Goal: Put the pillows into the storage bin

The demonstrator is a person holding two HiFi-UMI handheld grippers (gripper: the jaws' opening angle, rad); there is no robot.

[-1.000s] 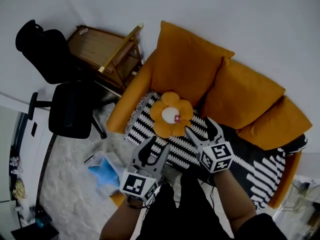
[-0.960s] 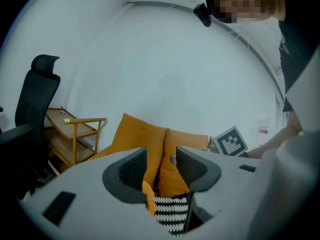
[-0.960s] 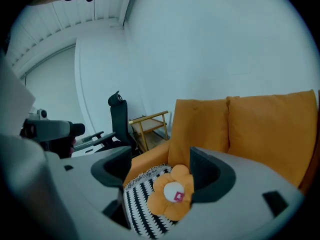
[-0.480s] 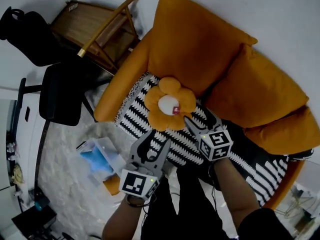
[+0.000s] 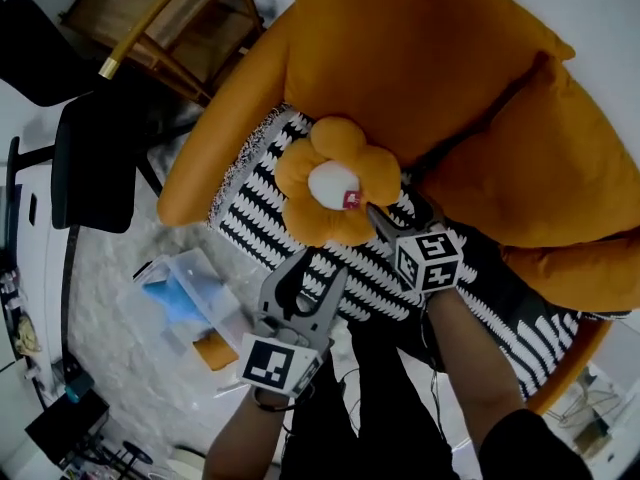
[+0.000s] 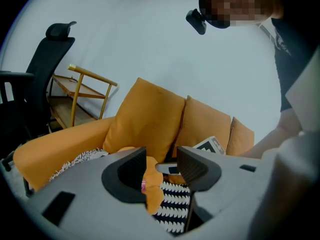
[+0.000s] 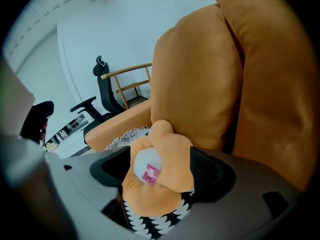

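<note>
An orange flower-shaped pillow (image 5: 330,190) with a white centre lies on the black-and-white striped throw (image 5: 262,220) on the orange sofa. My right gripper (image 5: 398,218) is at the pillow's right edge. In the right gripper view the pillow (image 7: 160,171) fills the space between the wide-open jaws; the left pad stands clear of it. My left gripper (image 5: 315,276) hovers open just in front of the sofa seat, below the pillow, with nothing between its jaws (image 6: 162,166). Large orange back cushions (image 5: 420,58) lean behind. A clear plastic bin (image 5: 185,293) with something blue in it sits on the floor to the left.
A black office chair (image 5: 90,158) and a wooden rack (image 5: 170,18) stand left of the sofa arm (image 5: 215,138). Small clutter lies on the pale floor near the bin. The person's legs are directly below the grippers.
Both grippers have moved forward toward the sofa and the view has closed in. The right gripper's jaws have come up to the flower pillow's edge.
</note>
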